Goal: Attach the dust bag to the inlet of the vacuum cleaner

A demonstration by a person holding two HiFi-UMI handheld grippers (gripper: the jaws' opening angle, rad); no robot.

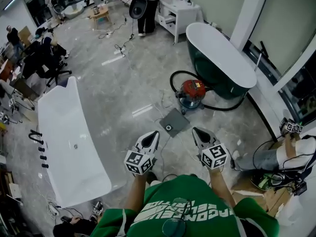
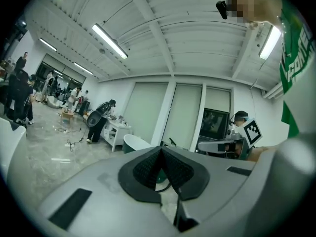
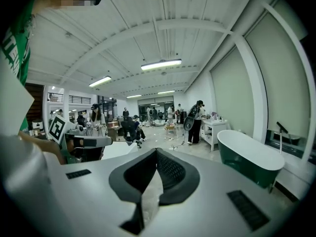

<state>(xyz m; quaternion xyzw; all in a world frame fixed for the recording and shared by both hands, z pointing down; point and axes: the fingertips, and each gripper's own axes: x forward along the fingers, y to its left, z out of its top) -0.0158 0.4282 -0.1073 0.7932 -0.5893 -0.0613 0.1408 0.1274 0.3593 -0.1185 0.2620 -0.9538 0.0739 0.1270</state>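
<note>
Head view: The left gripper point(image 1: 153, 136) and the right gripper point(image 1: 197, 132) are held side by side above the floor point(image 1: 128, 83), both pointing toward 12 o'clock. Both taper to a closed point and carry nothing. The dust bag point(image 1: 174, 122), a flat grey square with a round opening, lies on the floor just past the two tips, between them. The red vacuum cleaner point(image 1: 192, 93) stands at 1 o'clock from the dust bag, near it but apart from it. Its black hose point(image 1: 174, 78) loops on the floor. A green bathtub point(image 1: 219, 58) stands just beyond the vacuum cleaner. A white bathtub point(image 1: 69, 142) lies at 9 o'clock from the grippers.

Left gripper view: The fingers point(image 2: 145, 172) of the left gripper point(image 2: 161, 149) meet at the tips. Nothing is gripped between the pads. The green bathtub point(image 2: 134, 143) shows just beyond the tips, at 11 o'clock.

Right gripper view: The fingers point(image 3: 174, 172) of the right gripper point(image 3: 156, 151) are likewise pressed together at the tips and hold nothing. The green bathtub point(image 3: 252, 157) lies at 3 o'clock.
</note>
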